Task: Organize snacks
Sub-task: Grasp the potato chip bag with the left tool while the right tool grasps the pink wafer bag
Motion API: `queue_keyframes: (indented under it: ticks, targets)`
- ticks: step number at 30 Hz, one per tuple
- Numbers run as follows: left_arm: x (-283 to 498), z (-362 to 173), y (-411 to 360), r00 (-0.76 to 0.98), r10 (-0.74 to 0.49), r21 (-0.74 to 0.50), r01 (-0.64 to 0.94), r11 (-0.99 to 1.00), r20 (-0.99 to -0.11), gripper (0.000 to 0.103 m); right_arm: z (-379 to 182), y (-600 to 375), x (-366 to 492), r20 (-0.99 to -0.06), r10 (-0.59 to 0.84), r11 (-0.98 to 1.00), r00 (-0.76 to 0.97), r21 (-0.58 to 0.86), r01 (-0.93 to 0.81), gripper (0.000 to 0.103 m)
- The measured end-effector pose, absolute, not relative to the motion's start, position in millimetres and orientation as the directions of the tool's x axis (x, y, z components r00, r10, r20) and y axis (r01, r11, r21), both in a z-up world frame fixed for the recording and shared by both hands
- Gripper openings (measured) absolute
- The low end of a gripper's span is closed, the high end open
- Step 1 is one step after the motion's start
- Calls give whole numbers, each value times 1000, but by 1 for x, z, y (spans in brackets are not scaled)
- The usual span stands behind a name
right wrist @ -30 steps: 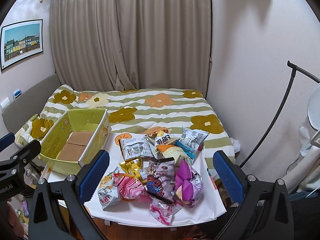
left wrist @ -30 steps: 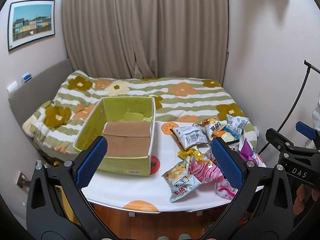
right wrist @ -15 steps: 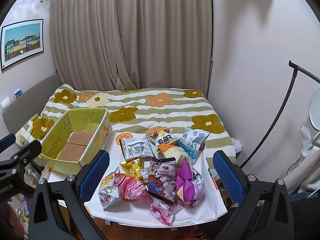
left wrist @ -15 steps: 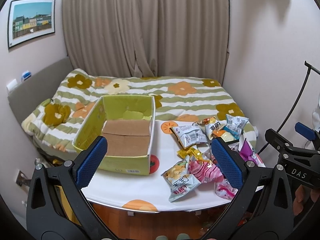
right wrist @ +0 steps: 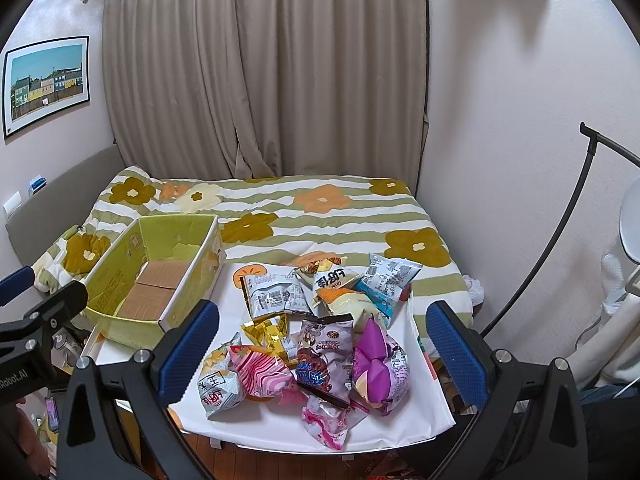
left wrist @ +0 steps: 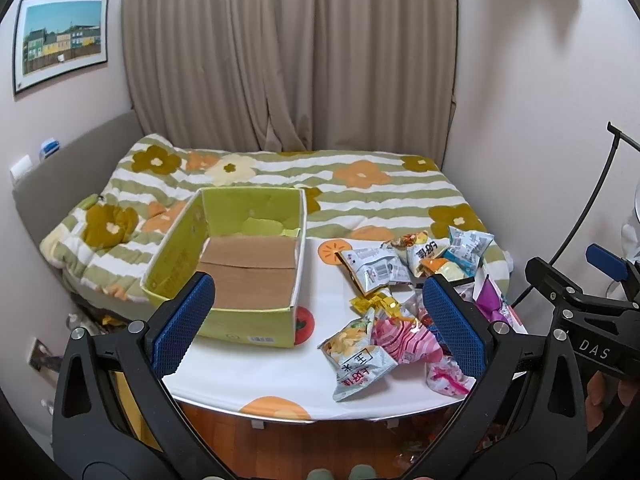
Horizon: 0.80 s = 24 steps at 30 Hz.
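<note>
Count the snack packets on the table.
10, maybe more hidden. Back: silver packet, orange-white packet, blue-white packet, yellow packet. Middle: gold packet, lilac packet, purple packet. Front: corn packet, pink-striped packet, pale-pink packet.

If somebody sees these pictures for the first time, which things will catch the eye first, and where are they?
First, the colourful heap of snack packets on the right part of the white table. Next, the empty yellow-green cardboard box on the table's left part. Behind both lies the bed with the flowered striped blanket.

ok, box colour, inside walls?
Lime green walls on the box, brown cardboard floor; clearest in the left wrist view.
</note>
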<state>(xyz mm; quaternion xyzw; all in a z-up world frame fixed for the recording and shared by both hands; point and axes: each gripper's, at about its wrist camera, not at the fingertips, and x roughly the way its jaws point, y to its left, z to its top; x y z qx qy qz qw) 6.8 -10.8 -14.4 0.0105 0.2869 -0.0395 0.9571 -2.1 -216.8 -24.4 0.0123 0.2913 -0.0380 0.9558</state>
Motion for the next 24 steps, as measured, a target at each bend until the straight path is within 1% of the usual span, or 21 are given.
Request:
queue_keyframes:
  ticks: [5,11,17,24]
  targets:
    - [9,-13,-8,822,-68,-16,71,997,-565,103,-24,-217,-2,-558,-64,997,827,2,79,103]
    - [29,-20,6,762,-71,-67,36,997,-643,103,-28,-219,0,-584,-39,998,811,23,65,103]
    - [49,-64,18,662,-111,-158,-11,987,-741,103,-63,-230,4,-638,34,998,769,58,4,103]
    - [83,-130,21,522,-237,-297,-33,954,-820,102,-103,-220,23,-698,102,995,708,73,-72,103]
